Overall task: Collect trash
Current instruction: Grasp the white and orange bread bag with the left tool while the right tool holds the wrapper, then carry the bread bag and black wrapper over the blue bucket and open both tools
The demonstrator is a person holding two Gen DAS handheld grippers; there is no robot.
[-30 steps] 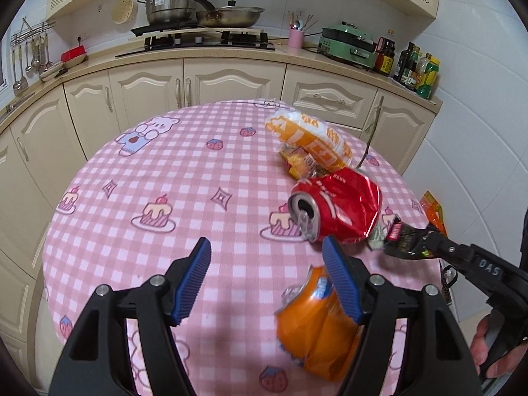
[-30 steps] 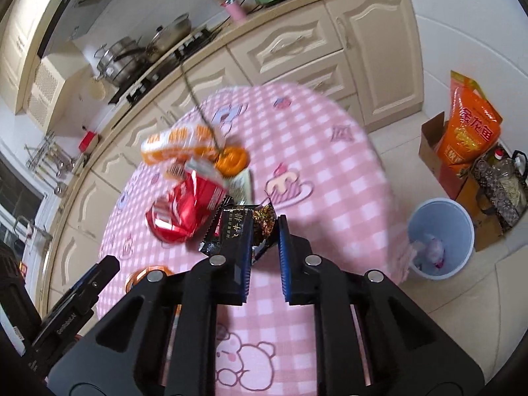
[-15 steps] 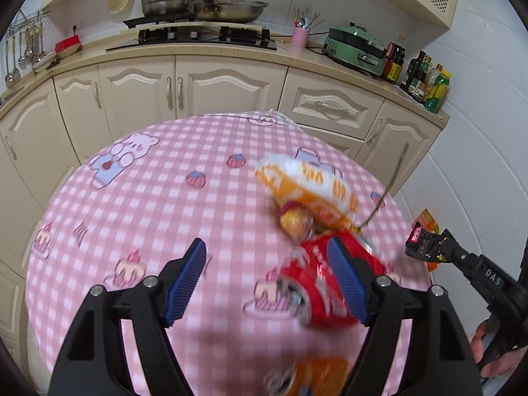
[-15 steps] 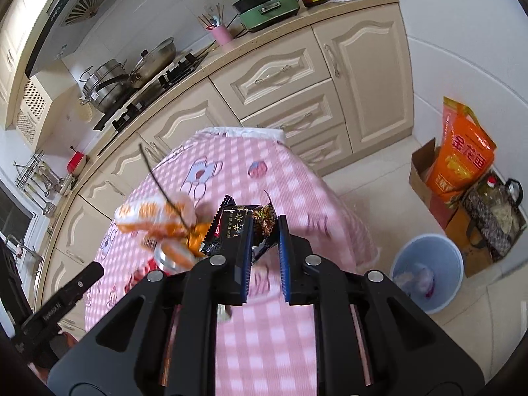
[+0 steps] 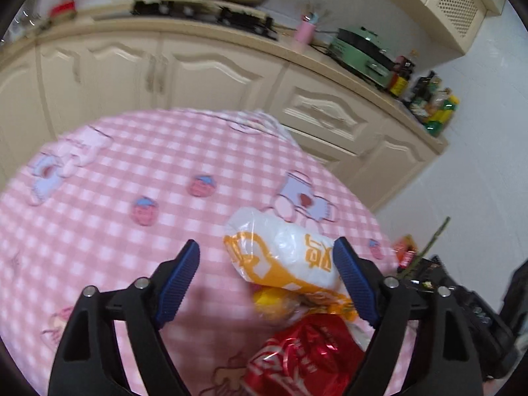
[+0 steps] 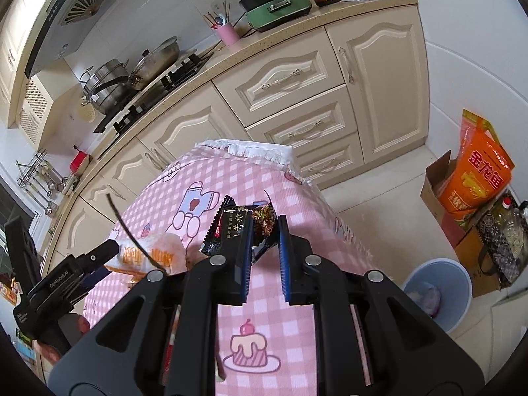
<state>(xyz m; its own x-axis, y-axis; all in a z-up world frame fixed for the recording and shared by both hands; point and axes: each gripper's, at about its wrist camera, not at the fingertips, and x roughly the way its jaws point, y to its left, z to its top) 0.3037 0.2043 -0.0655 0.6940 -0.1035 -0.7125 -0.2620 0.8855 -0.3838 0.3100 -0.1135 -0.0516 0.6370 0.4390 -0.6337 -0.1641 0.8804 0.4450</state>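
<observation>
Left claw (image 5: 265,264): I am seeing its blue pads spread and closing in, straddling the white-and-orange bag (image 5: 283,254); the right pad is sitting just beside the bag's edge, the left pad is well apart from it, so nothing is being pinched.
Right claw (image 6: 264,231): I am watching it pinching the black snack wrapper (image 6: 237,227), pads pressed close on its lower end; the wrapper is hanging above the pink checked cloth (image 6: 297,330).
White-and-orange bag: lying on the cloth-covered counter (image 5: 132,171) near its right edge; motion blur is smearing its print.
Yellow item (image 5: 274,303): sitting under the bag's near end; I am not able to make out what it is.
Red can (image 5: 303,356): crushed, lying nearest the left camera; its lower part is running off the frame and its right side is going behind the claw's arm.
Thin stalk (image 6: 135,234): I am seeing a dark thin stem rising over the bag in the right view; its lower end is disappearing behind the right claw's body.
Bin (image 6: 439,293): pale blue, standing on the floor beside the counter, partly cut off by the claw arm; something pale is lying inside, too small for me to identify.
Person's hand (image 6: 59,336): only fingertips showing under the left claw's handle.
Left view overall: blurring heavily, so the kitchen cabinets are reading soft.
</observation>
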